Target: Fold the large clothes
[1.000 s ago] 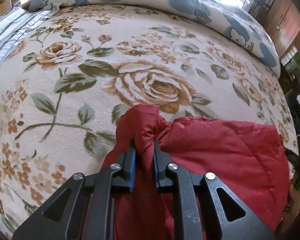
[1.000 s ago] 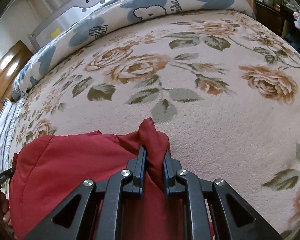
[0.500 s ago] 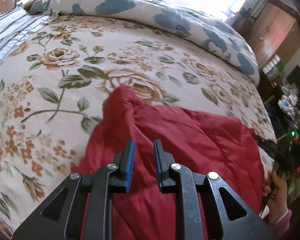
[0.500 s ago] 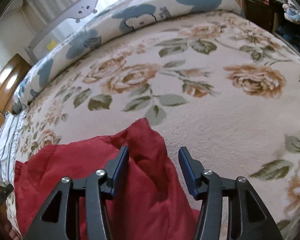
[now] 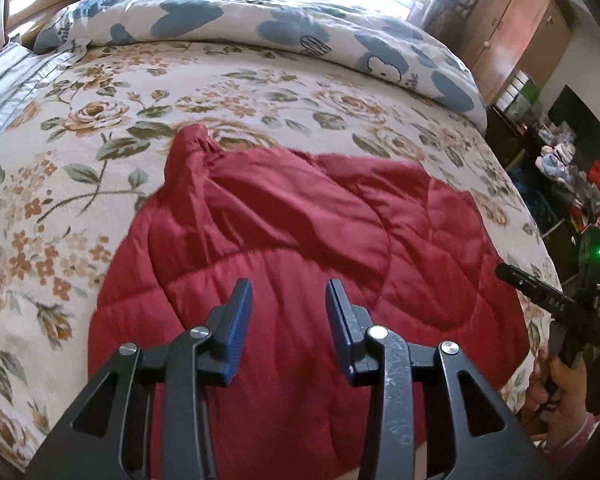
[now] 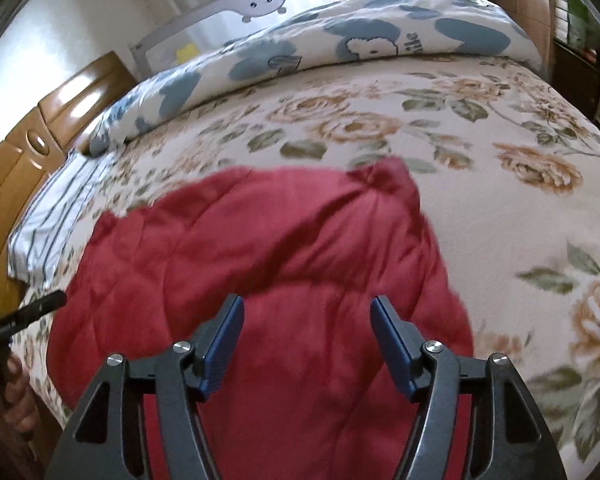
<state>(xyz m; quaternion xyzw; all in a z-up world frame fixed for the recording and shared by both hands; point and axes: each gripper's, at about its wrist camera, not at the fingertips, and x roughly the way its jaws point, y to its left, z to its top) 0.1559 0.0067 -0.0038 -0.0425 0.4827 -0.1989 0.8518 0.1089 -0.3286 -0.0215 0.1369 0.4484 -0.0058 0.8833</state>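
A red quilted jacket (image 5: 300, 232) lies folded on the floral bedspread (image 5: 80, 152), with a bunched corner (image 5: 190, 140) pointing to the far left. It also shows in the right wrist view (image 6: 260, 248), with a peaked corner (image 6: 388, 176) at the far right. My left gripper (image 5: 289, 292) is open and empty above the jacket's near part. My right gripper (image 6: 306, 308) is open and empty, also above the near part. The right gripper's body (image 5: 556, 304) shows at the right edge of the left wrist view.
A white duvet with blue cartoon prints (image 5: 300, 36) lies rolled along the far side of the bed. A striped pillow (image 5: 8, 80) and a wooden headboard (image 6: 28, 152) are at the left. A wardrobe (image 5: 512, 28) and cluttered shelves (image 5: 572, 168) stand right of the bed.
Both grippers let go of the jacket's corners, opened wide and pulled back toward me. The released corners now lie on the bedspread.
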